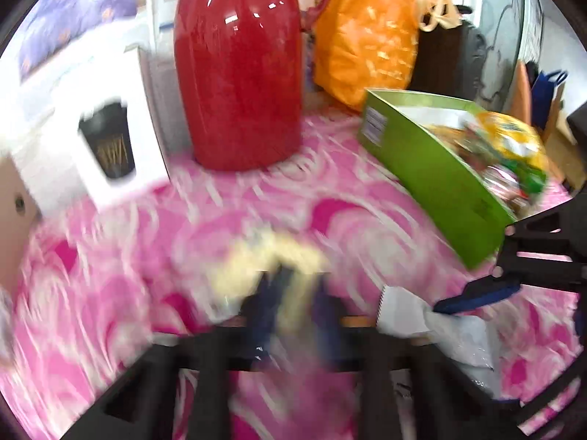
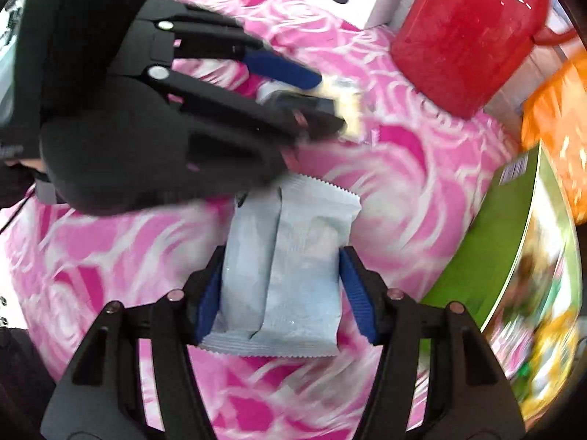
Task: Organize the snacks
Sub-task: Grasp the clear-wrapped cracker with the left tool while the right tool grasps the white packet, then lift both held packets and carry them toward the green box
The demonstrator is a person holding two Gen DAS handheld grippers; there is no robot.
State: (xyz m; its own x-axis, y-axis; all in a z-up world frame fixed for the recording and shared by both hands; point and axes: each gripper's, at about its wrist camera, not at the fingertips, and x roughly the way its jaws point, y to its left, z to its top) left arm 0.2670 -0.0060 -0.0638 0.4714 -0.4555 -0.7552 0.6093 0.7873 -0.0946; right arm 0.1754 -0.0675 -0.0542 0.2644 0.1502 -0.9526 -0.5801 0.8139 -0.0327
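Observation:
My left gripper (image 1: 290,293) is shut on a pale yellow snack packet (image 1: 271,267), blurred by motion, above the pink rose tablecloth (image 1: 146,256); it also shows in the right wrist view (image 2: 326,99), the yellow packet (image 2: 348,106) between its fingers. My right gripper (image 2: 280,267) is shut on a light blue snack packet (image 2: 290,267), held above the cloth; the packet shows in the left wrist view (image 1: 433,326) at lower right. A green box (image 1: 433,179) with several snack packs inside lies to the right and shows in the right wrist view (image 2: 502,256).
A large red jug (image 1: 238,73) stands at the back, seen in the right wrist view (image 2: 466,36). An orange bag (image 1: 367,36) is behind the green box. A white box with a black cup picture (image 1: 106,146) stands at the left.

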